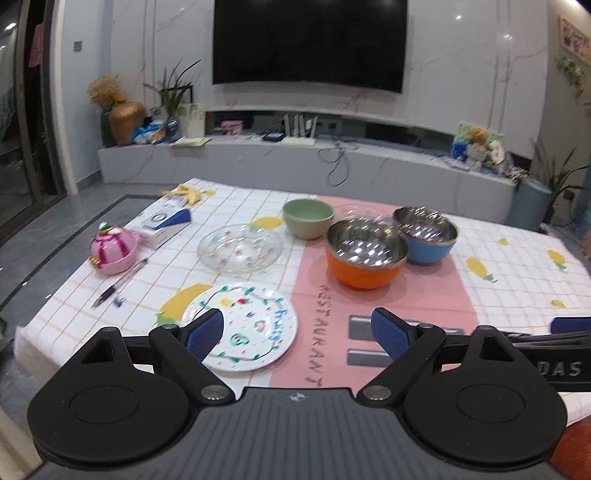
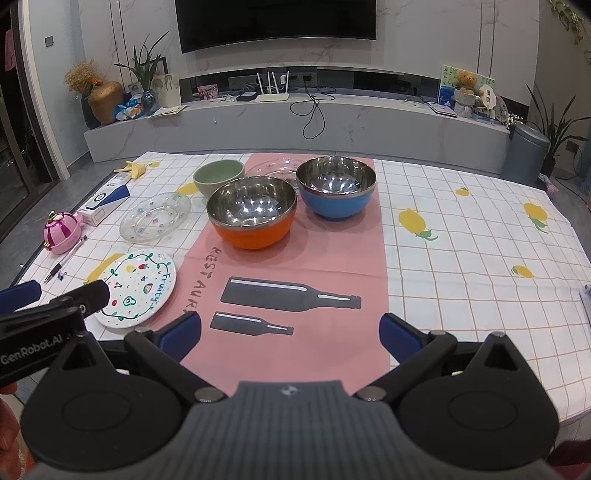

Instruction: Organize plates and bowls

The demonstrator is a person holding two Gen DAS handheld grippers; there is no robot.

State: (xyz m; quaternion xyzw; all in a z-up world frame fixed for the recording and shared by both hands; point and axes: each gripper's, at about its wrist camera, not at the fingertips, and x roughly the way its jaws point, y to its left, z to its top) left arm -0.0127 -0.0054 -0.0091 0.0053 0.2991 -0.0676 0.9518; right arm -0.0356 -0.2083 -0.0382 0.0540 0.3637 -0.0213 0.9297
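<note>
A living room with a dark television [image 2: 275, 20] on a marble wall lies behind a table [image 2: 461, 236] covered in a white checked cloth with yellow fruit prints and a pink runner [image 2: 332, 258] down its middle. On the runner stand two steel-lined bowls, rims nearly touching: the orange bowl [image 2: 252, 212] nearer the cameras, the blue bowl [image 2: 335, 188] behind it to the right. A clear glass plate [image 2: 271, 168] lies behind them, partly hidden. A second glass plate [image 2: 155, 218] with small coloured dots sits left of the orange bowl, and the green bowl [image 2: 218, 177] stands beyond it. Nearest the table's front edge is the white painted plate [image 2: 142, 286] with fruit drawings. At the left edge lie a pink toy [image 2: 61, 232] and a pen [image 2: 64, 264].

The left gripper [image 1: 297, 332] hovers over the painted plate's right side, fingers [image 1: 205, 334] spread wide, holding nothing. The right gripper [image 2: 290, 332] hangs above the runner's bottle prints, fingers equally wide and empty.
</note>
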